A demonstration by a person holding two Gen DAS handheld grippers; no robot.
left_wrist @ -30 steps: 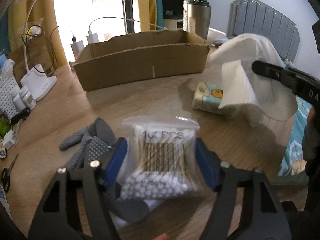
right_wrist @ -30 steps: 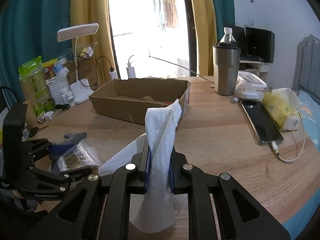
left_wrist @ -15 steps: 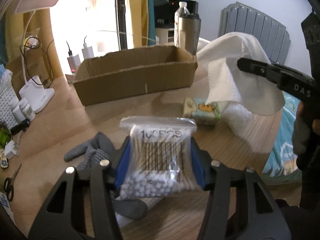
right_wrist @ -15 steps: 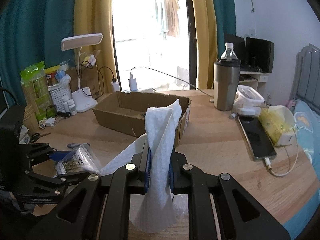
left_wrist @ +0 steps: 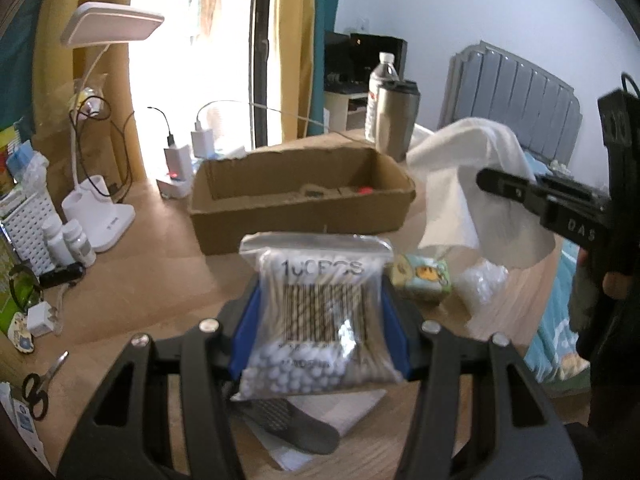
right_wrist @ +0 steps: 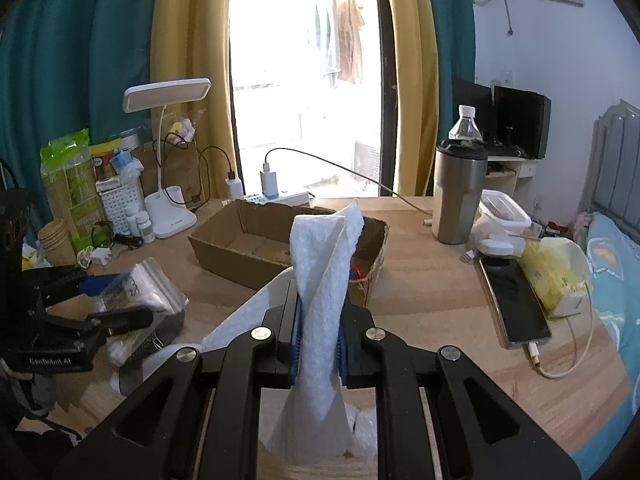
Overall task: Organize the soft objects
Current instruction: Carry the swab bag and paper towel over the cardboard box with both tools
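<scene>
Both grippers hold soft items above the wooden table [right_wrist: 440,292]
The left gripper [left_wrist: 320,320] clamps a bag of cotton swabs [left_wrist: 320,312]; the right gripper [right_wrist: 318,336] pinches a white paper towel [right_wrist: 324,280]; the open cardboard box [left_wrist: 304,200] sits just beyond, seemingly holding small bits

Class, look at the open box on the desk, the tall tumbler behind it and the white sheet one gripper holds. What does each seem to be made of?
Box: plain brown cardboard, matte, with ragged torn edges.
Tumbler: probably stainless steel, brushed grey sheen, dark lid.
White sheet: likely paper towel; dimpled, soft, folding limply.
</scene>
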